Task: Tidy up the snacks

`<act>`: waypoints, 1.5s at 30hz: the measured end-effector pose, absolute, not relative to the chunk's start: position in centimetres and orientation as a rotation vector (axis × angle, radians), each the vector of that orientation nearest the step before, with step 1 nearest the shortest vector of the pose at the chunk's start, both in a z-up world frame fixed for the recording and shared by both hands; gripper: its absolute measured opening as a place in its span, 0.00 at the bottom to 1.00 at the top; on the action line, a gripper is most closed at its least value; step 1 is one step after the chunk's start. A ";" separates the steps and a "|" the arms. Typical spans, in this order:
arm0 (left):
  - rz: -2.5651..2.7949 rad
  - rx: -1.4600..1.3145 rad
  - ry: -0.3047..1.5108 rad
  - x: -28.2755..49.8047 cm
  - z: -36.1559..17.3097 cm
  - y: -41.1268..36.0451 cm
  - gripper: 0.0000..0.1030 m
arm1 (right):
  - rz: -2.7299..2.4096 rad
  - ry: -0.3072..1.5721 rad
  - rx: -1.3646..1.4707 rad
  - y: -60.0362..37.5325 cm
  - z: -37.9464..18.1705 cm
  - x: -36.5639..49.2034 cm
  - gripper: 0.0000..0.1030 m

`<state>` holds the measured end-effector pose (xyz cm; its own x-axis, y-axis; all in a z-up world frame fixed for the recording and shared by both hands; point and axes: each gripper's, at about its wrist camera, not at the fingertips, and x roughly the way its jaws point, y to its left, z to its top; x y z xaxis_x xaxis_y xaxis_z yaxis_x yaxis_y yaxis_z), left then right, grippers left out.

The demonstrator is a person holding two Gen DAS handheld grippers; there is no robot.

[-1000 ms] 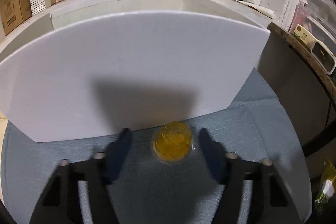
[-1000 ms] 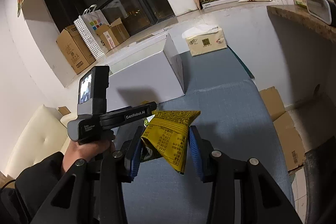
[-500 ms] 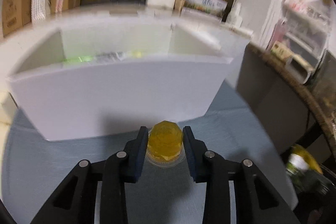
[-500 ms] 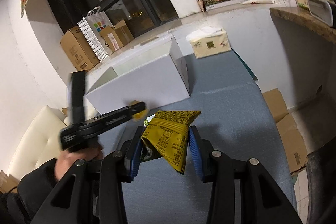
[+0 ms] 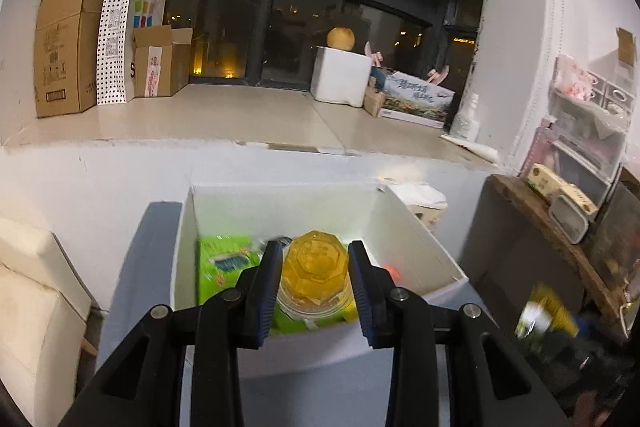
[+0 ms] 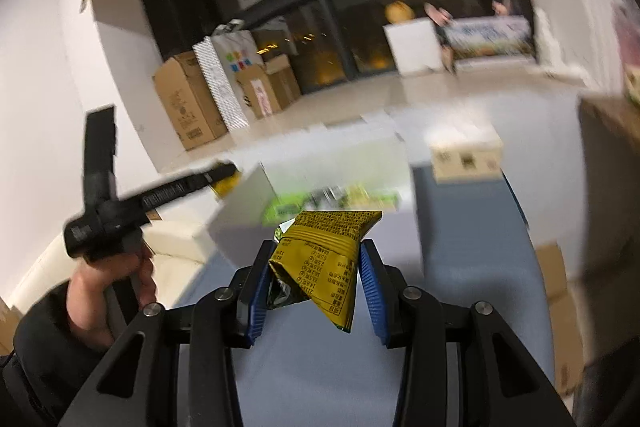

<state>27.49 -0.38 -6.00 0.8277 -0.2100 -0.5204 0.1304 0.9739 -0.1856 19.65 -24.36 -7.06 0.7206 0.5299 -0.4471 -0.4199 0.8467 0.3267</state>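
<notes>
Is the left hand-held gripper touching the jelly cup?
Touching. The left wrist view shows both fingers of the left hand-held gripper pressed against the jelly cup.

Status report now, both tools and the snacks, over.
Left tool shut on yellow jelly cup, above open white box. Right tool shut on yellow snack packet, short of box. Nothing blocking.

I noted the jelly cup as clear glossy plastic, faceted on top. The snack packet looked like crinkled yellow foil, faintly shiny. The white box read as smooth matt board. The tablecloth was blue-grey woven cloth, matt.
</notes>
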 end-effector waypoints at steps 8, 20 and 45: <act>-0.142 -0.075 0.652 32.7 -8.0 0.4 0.37 | 0.490 0.614 0.077 -18.2 -5.3 30.3 0.44; -0.098 -0.055 0.726 34.5 -11.0 2.3 1.00 | 0.416 0.749 0.068 -17.1 -10.4 34.1 1.00; 0.024 -0.022 0.521 13.0 -1.8 -0.8 1.00 | 0.290 0.568 0.009 -21.0 -1.9 15.9 1.00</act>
<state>13.04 -0.75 -1.77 0.8670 0.0174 -0.4981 -0.0285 0.9995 -0.0146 15.92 -20.98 -1.91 0.8036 0.2736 -0.5286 -0.2685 0.9592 0.0882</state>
